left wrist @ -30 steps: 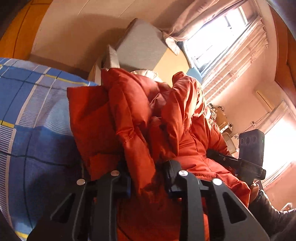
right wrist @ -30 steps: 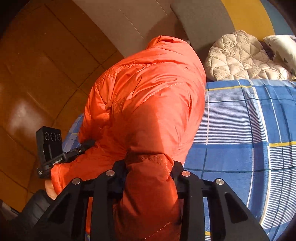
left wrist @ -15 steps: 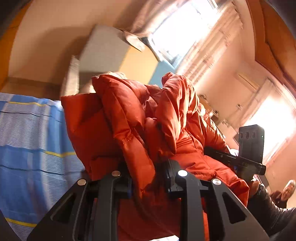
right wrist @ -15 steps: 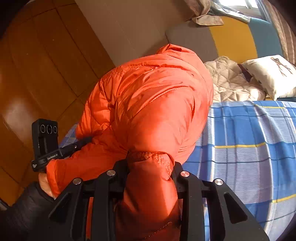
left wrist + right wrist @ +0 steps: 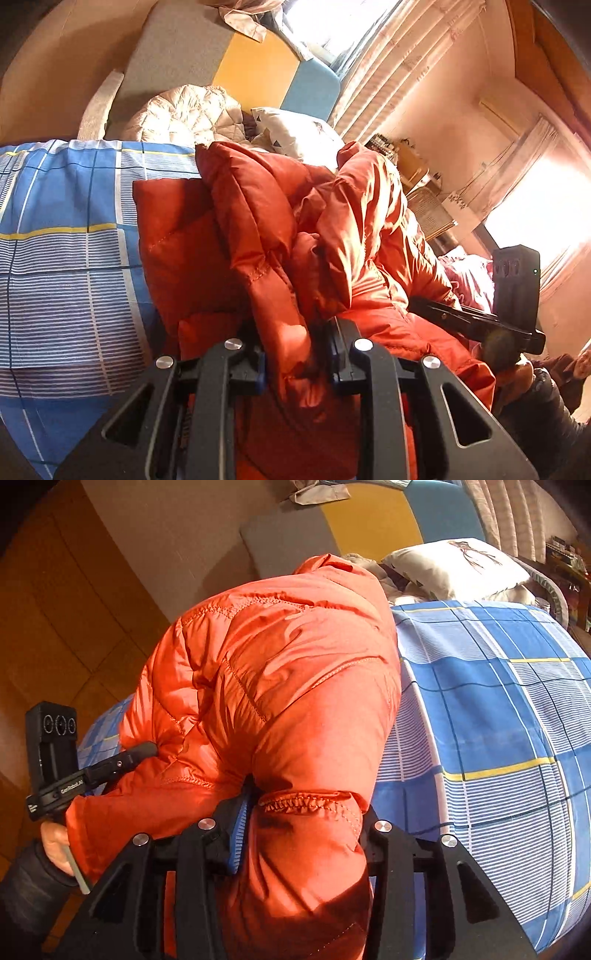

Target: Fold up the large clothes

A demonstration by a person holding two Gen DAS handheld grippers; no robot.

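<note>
Left tool point(image 5: 295, 354) clenched on a fold of the orange puffer jacket point(image 5: 280, 236). Right tool point(image 5: 303, 834) clenched on a cuffed jacket section. Jacket bunched directly ahead of both tools, over the blue checked bedsheet point(image 5: 498, 720); pillow point(image 5: 454, 568) beyond.

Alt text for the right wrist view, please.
The right gripper is clamped on a bunched fold of an orange puffer jacket held above a blue plaid bedsheet. At left, the left gripper grips the jacket too.
</note>
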